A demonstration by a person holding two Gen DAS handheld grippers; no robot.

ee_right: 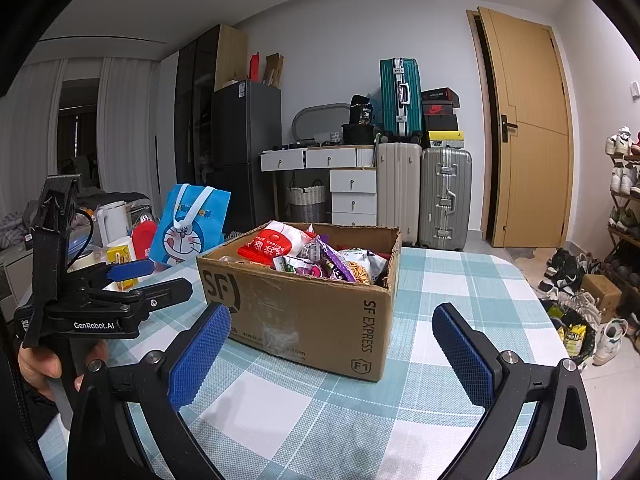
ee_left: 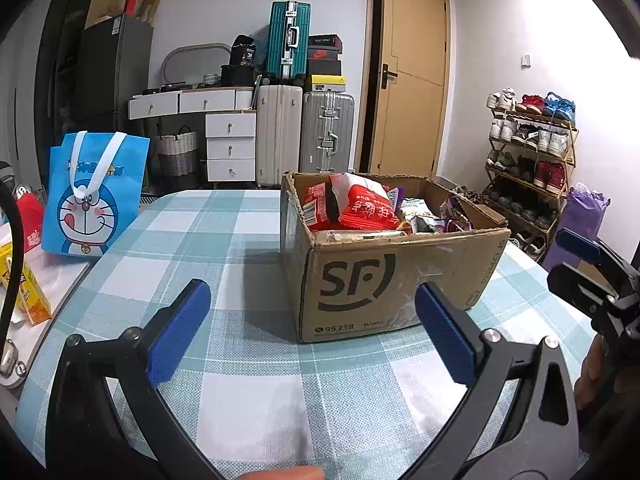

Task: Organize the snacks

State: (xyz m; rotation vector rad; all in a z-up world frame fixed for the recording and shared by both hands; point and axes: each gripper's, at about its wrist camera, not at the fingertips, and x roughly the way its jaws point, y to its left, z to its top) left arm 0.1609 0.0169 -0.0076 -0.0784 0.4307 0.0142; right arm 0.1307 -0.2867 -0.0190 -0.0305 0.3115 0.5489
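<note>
From the left wrist, the left gripper (ee_left: 312, 328) hangs spread wide and empty over the checked table (ee_left: 248, 384), the cardboard box (ee_left: 384, 280) of snacks (ee_left: 360, 204) cornerwise ahead, long axis running back-right. From the right wrist, the right gripper (ee_right: 332, 344) gapes empty too; the box (ee_right: 304, 304) sits mid-table, its contents perhaps mostly packets.

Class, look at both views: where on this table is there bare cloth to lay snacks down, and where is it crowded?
Bare checked tablecloth lies in front of the cardboard box, and between the box and the blue cartoon bag. More lies right of the box. Crowded: the box itself, heaped with snack packets, and the edge near the bag with the yellow carton.
</note>
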